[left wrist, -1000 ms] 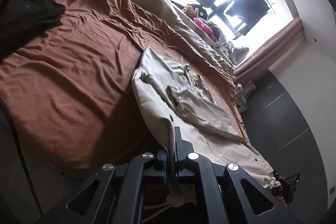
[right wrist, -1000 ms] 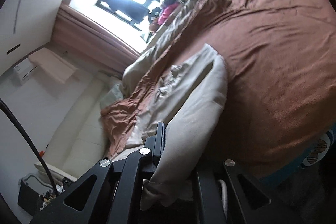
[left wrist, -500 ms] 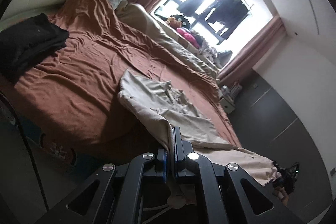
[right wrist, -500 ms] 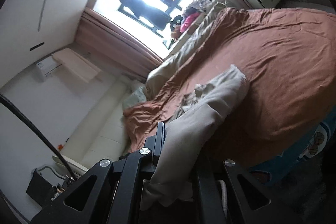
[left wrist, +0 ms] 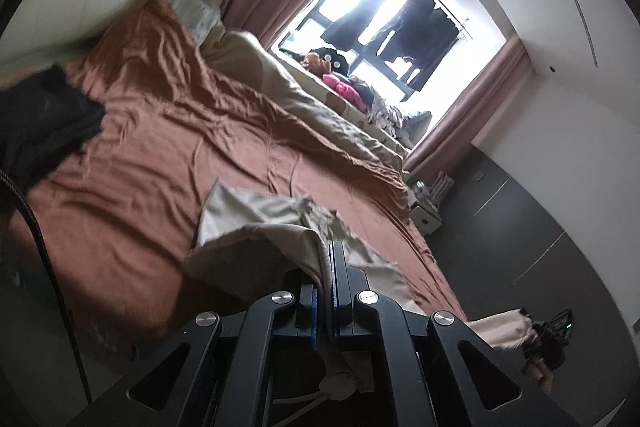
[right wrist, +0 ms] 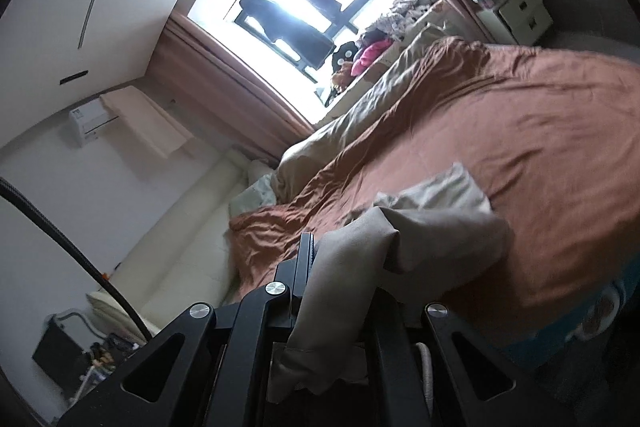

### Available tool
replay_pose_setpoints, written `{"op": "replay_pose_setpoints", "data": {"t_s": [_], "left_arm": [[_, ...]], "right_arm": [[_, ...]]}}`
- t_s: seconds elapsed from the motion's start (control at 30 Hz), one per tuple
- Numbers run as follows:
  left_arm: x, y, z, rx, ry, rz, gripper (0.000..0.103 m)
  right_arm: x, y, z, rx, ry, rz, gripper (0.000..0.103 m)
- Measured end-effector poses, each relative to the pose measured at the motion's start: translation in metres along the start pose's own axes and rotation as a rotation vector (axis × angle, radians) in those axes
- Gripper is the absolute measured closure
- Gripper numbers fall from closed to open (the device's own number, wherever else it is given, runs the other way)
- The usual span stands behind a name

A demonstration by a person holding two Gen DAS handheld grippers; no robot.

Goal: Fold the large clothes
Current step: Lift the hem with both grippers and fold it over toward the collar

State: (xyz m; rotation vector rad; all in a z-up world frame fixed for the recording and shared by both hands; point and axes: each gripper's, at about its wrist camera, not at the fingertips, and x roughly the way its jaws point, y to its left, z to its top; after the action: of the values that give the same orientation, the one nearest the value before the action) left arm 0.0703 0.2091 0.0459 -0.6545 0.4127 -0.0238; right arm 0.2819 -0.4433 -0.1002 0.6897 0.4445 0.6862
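The left gripper point(left wrist: 328, 267) had its fingers pinched on the beige garment point(left wrist: 256, 215). The right gripper point(right wrist: 340, 267) clamped another edge above the brown-sheeted bed point(right wrist: 540, 147).

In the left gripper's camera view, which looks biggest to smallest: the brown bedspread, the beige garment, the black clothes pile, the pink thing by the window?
1. brown bedspread
2. beige garment and black clothes pile: look alike, and the garment is nearer, so unranked
3. pink thing

Window point(left wrist: 396, 39) blown out white, the sole light source; room around it dim. Bedspread point(right wrist: 540, 163) near it motion-blurred. Fisheye bends walls, black vignette at corners.
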Motion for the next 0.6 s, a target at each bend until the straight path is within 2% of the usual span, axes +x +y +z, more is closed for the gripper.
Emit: {"op": "replay_pose_setpoints", "data": {"t_s": [0.17, 0.33, 0.5, 0.6], "left_arm": [[0.046, -0.006, 0.043, 0.034, -0.012, 0.0, 0.098], [0.106, 0.001, 0.075, 0.057, 0.005, 0.04, 0.098], [0.156, 0.019, 0.091, 0.065, 0.035, 0.085, 0.098], [0.19, 0.035, 0.096, 0.061, 0.062, 0.112, 0.098]], "right_arm": [[0.053, 0.002, 0.033, -0.021, -0.006, -0.047, 0.101], [0.102, 0.0, 0.053, -0.035, -0.001, -0.089, 0.101], [0.155, -0.002, 0.066, -0.041, 0.014, -0.144, 0.101], [0.184, 0.004, 0.069, -0.071, 0.031, -0.214, 0.101]]}}
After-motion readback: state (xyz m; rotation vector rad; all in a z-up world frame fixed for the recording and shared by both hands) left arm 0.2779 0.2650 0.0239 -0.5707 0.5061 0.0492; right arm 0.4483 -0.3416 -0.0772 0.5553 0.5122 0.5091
